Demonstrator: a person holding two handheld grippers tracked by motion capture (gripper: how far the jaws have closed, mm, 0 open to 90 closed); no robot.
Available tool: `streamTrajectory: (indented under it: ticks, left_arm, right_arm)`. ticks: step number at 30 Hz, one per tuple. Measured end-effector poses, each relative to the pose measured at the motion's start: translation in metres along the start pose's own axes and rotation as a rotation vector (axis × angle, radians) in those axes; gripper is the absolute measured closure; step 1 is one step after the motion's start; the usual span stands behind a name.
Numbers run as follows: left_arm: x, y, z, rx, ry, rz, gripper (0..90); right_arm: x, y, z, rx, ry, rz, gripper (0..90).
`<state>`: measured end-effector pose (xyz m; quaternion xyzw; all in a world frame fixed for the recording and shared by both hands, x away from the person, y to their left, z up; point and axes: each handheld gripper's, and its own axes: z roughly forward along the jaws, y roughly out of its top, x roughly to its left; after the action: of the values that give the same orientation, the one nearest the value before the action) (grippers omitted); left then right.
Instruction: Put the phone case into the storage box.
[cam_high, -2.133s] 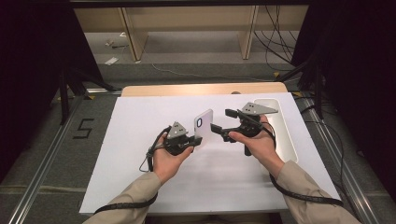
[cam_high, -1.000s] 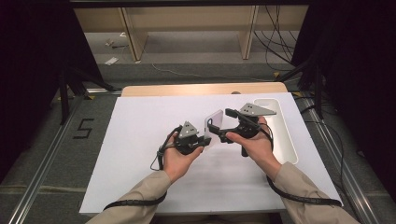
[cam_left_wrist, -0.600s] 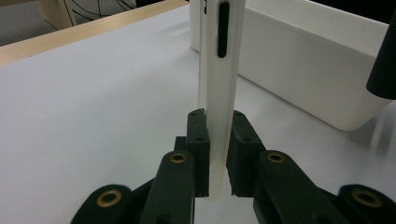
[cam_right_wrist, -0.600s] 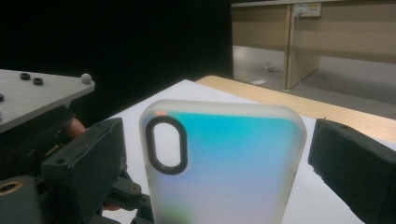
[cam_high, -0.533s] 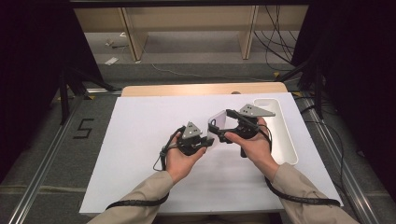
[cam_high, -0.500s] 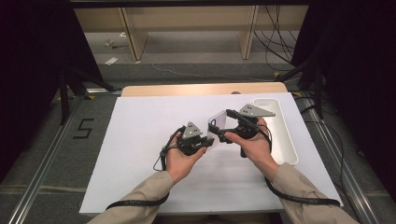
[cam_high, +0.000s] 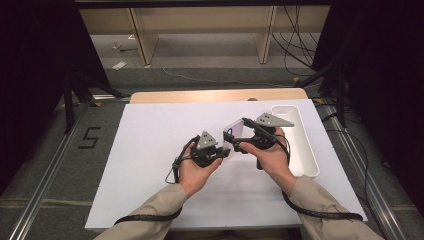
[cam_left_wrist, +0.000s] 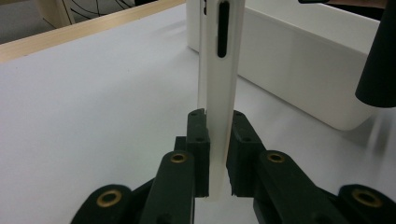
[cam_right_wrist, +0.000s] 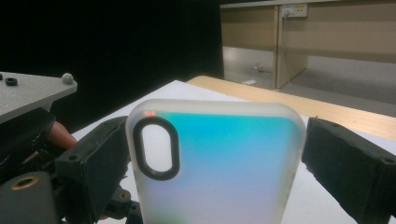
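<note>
The left gripper (cam_high: 226, 152) clamps the phone case (cam_high: 233, 135) edge-on above the white counter (cam_high: 150, 135). The right gripper (cam_high: 235, 139), jaws wide and just closing, straddles the case untouched; a handover toward the white tray (cam_high: 305, 155) looks near.

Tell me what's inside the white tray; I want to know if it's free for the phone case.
The white tray looks empty along its far and middle parts. Its near left stretch is covered by the right gripper and hand, so that part cannot be checked.

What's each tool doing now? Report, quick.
Left tool: shut on the phone case.
Right tool: open, jaws just closing around the case, not yet pressing.
</note>
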<state>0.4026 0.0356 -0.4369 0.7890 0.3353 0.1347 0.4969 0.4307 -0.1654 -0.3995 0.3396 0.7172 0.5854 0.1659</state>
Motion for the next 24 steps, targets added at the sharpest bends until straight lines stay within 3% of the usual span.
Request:
streamTrajectory:
  ticks: [12, 24]
  left_arm:
    - [-0.0016, 0.0004, 0.0012, -0.001, -0.004, 0.002, 80.6]
    - [-0.002, 0.0007, 0.0005, -0.001, -0.006, 0.007, 80.1]
  right_arm:
    - [0.0005, -0.0008, -0.0006, -0.006, -0.007, -0.003, 17.0]
    - [0.001, -0.0005, -0.0015, -0.01, -0.002, -0.004, 17.6]
